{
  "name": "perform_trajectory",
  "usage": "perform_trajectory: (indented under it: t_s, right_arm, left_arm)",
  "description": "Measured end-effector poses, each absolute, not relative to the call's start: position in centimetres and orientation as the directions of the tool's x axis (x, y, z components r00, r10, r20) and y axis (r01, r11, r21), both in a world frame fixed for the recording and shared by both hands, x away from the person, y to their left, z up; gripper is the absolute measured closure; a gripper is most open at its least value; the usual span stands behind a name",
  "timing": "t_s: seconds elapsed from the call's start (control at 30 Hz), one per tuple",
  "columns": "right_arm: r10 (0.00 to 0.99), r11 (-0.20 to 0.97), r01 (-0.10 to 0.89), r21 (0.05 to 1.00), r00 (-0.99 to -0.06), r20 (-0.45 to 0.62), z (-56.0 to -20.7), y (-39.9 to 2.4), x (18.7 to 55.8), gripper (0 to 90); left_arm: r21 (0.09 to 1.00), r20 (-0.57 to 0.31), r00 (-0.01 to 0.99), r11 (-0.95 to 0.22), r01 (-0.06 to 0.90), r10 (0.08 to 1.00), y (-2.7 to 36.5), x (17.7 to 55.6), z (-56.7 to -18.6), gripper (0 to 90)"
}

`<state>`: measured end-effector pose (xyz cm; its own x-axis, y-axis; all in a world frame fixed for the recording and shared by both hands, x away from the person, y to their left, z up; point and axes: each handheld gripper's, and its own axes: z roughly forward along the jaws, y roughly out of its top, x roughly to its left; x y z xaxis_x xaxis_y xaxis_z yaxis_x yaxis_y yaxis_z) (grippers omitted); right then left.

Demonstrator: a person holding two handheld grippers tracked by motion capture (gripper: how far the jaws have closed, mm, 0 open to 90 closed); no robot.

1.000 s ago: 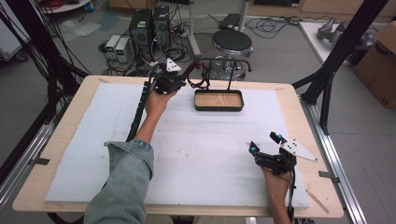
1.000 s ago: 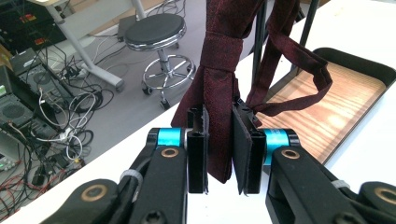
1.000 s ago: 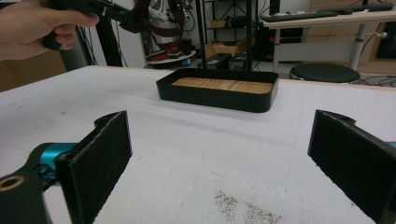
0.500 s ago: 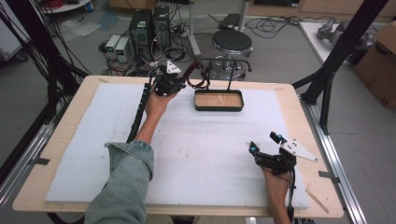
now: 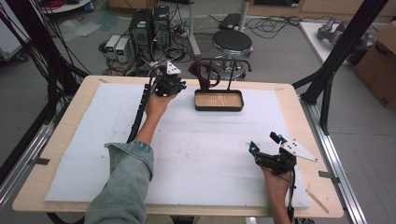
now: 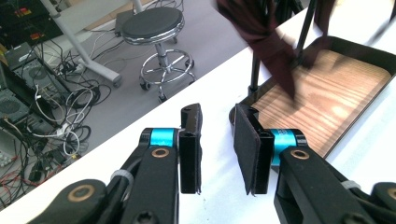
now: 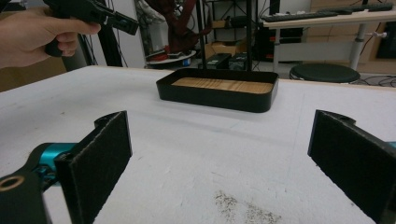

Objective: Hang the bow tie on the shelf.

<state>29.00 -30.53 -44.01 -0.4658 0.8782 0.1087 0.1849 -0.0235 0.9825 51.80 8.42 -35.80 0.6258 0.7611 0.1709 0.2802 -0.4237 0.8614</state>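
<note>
A black tray (image 5: 219, 108) with a wooden floor sits at the far middle of the white mat. A thin black rack (image 5: 229, 70) rises from it, and a dark red cloth (image 5: 203, 74) hangs on the rack's left end. My left gripper (image 5: 183, 86) hovers just left of the rack. Its jaws have just been opening, and in the left gripper view (image 6: 217, 114) a narrow gap with nothing in it shows between the pads. The cloth (image 6: 266, 32) dangles beyond them over the tray (image 6: 369, 49). My right gripper (image 5: 264, 142) rests open at the near right, wide apart (image 7: 219, 135), facing the tray (image 7: 215, 100).
The white foam mat (image 5: 196, 154) covers most of the wooden table (image 5: 299, 98). Beyond the far edge stand a round stool (image 5: 232, 41), computer cases (image 5: 149, 25) and loose cables on the floor. Black frame posts (image 5: 336, 60) rise at both sides, and a cardboard box (image 5: 378, 65) sits far right.
The left gripper's jaws have parted a little. The red cloth that stretched from them to the rack now hangs off the rack alone. Neither hand has shifted.
</note>
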Motion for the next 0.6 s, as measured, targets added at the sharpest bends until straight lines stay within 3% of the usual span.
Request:
perform_trajectory:
  t_s: [0.6]
  right_arm:
    - [0.879,-0.027,0.189,0.982,-0.463,0.113,-44.0,-30.5,29.0,5.1]
  left_arm:
    - [0.896,0.157,0.664,-0.388,0.215,0.731,10.3,50.1,-33.3,58.1]
